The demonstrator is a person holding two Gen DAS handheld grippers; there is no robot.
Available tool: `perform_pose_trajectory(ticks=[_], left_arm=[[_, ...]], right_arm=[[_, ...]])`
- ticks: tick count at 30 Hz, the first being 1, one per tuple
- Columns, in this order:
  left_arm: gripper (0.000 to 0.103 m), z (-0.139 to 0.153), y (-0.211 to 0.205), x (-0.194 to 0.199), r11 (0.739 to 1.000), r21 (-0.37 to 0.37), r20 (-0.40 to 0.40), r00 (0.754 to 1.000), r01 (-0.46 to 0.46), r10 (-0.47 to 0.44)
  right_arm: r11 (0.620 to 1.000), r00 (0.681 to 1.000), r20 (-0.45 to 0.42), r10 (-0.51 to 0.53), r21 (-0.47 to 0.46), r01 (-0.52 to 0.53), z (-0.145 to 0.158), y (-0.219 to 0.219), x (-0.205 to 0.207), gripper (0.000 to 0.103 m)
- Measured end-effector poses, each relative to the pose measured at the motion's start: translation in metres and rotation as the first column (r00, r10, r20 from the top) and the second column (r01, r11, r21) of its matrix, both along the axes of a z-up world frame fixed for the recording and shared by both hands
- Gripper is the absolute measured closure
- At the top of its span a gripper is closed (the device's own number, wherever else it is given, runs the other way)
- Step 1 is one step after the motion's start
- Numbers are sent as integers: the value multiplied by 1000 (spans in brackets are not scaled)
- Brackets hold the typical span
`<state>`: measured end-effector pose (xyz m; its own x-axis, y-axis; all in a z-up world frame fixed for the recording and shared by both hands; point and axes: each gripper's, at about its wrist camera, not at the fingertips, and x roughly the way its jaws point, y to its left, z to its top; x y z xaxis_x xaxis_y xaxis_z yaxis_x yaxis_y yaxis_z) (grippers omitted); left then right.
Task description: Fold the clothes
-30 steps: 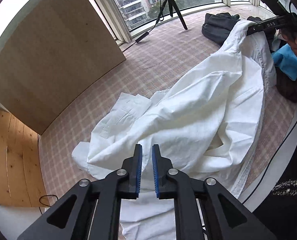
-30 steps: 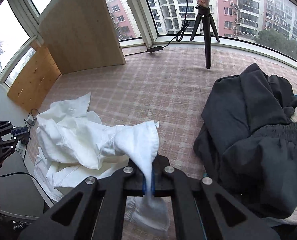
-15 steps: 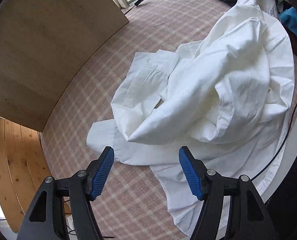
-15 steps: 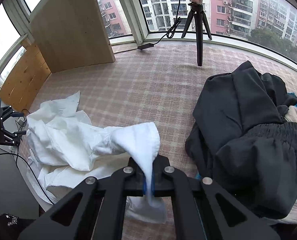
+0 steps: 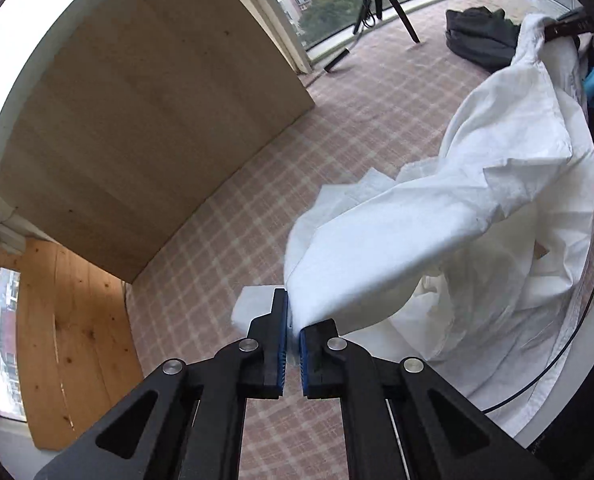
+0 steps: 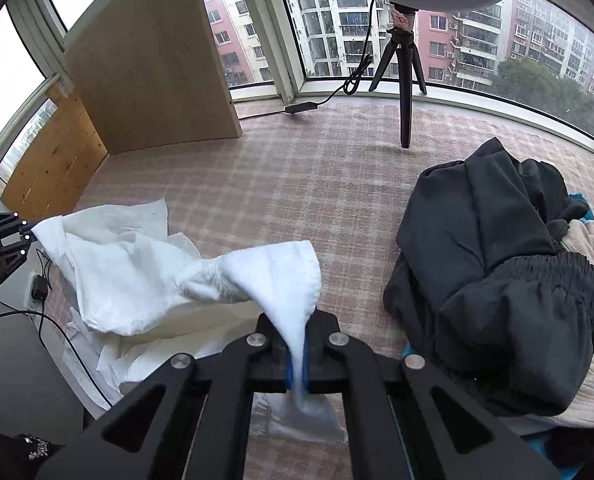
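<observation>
The left gripper (image 5: 293, 344) is clamped on an edge of the white shirt (image 5: 477, 216), its blue-padded jaws nearly together with a thin fold of cloth pinched between them. From that pinch the fabric rises in a taut, rolled band toward the far right, where the right gripper (image 6: 297, 364) grips another part of the same garment — its jaws pressed tight on a twisted tail of cloth that hangs down past them.

Between the two grips the shirt is lifted off the pink plaid mat (image 6: 329, 184), while the rest of it lies crumpled along the mat's near edge, one flat panel (image 6: 133, 216) spread toward the left side. In the right wrist view the left gripper (image 6: 11, 236) shows at the far left edge, touching the shirt's end.

A pile of dark clothes (image 6: 509, 292) sits on the right side of the mat, well apart from the shirt, with a cream knitted garment (image 6: 589, 248) tucked against it. A light wooden board (image 6: 153, 76) stands at the mat's far left corner, a darker pine panel (image 5: 73, 340) beside it. A black tripod (image 6: 403, 76) stands at the far edge by the windows, and a black cable (image 5: 557, 360) runs along the near edge — partly under the shirt's hem.
</observation>
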<state>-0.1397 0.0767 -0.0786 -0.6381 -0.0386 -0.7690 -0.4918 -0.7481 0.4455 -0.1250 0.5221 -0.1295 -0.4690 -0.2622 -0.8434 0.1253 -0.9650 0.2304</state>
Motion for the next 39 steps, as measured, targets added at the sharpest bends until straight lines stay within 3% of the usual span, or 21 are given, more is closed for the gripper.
perform_pose_trajectory(ticks=[2, 3, 4, 5, 6, 7, 9, 10, 11, 13, 17, 20, 24, 26, 27, 28, 31, 34, 36, 38, 39], left_arm=[[98, 28, -8, 30, 998, 52, -94, 995, -31, 36], [97, 31, -9, 48, 995, 87, -110, 993, -40, 50], [92, 17, -8, 65, 992, 116, -72, 996, -40, 49], [85, -1, -6, 82, 989, 143, -22, 999, -39, 43], [66, -19, -5, 99, 985, 171, 27, 999, -40, 36], [49, -51, 1, 114, 989, 145, 112, 993, -39, 23], [52, -115, 18, 144, 999, -34, 214, 977, -17, 24], [54, -136, 25, 155, 993, -116, 225, 974, -3, 30], [55, -145, 30, 163, 990, -143, 223, 974, 6, 27], [55, -132, 41, 166, 998, -58, 223, 975, 4, 9], [51, -88, 81, 161, 990, 115, 107, 990, 83, -95], [50, -83, 122, 155, 964, 166, 75, 972, 206, -221], [50, -104, 152, 147, 949, 127, 140, 942, 287, -304], [59, -115, 166, 142, 939, 107, 176, 924, 325, -340], [78, -120, 173, 140, 934, 98, 194, 913, 345, -358], [103, -114, 170, 136, 941, 76, 171, 926, 329, -337], [102, -87, 153, 121, 968, 6, 66, 966, 250, -249], [102, -60, 136, 106, 986, -54, -46, 986, 160, -163], [102, -42, 125, 96, 991, -88, -123, 987, 96, -107], [102, -20, 105, 88, 999, -12, -283, 958, -38, 33], [102, -31, 110, 91, 1000, -7, -270, 963, -26, 23]], right_arm=[[1000, 1000, -10, 6, -11, -6, 4, 0, 1, 100], [1000, 1000, -16, 10, -9, -10, 6, 0, 1, 100], [1000, 1000, -22, 13, -7, -14, 8, 0, 2, 100], [1000, 999, -27, 17, -4, -17, 10, -1, 2, 100], [1000, 999, -31, 20, -5, -20, 11, 0, 3, 100], [1000, 999, -31, 25, -9, -25, 12, 1, 4, 100], [999, 999, -31, 34, -11, -35, 13, 3, 6, 100], [999, 999, -30, 43, -12, -43, 13, 2, 6, 100], [999, 998, -28, 52, -13, -53, 14, 1, 7, 100], [998, 997, -32, 69, -2, -69, 16, -4, 8, 100], [995, 994, -51, 96, -2, -96, 26, -10, 11, 100], [994, 992, -74, 104, -17, -106, 38, -10, 12, 100], [994, 990, -87, 107, -22, -110, 48, -8, 14, 100], [994, 990, -89, 109, -16, -111, 51, -7, 16, 100], [994, 990, -90, 110, -15, -112, 51, -7, 17, 100], [993, 990, -91, 112, -14, -114, 51, -7, 19, 100], [993, 989, -98, 112, -21, -115, 52, -5, 21, 100], [993, 988, -107, 108, -42, -112, 55, -3, 20, 100], [991, 988, -110, 108, -64, -115, 58, -3, 18, 100], [988, 987, -109, 119, -81, -129, 61, -6, 15, 100], [989, 986, -110, 122, -67, -130, 62, -9, 15, 100]])
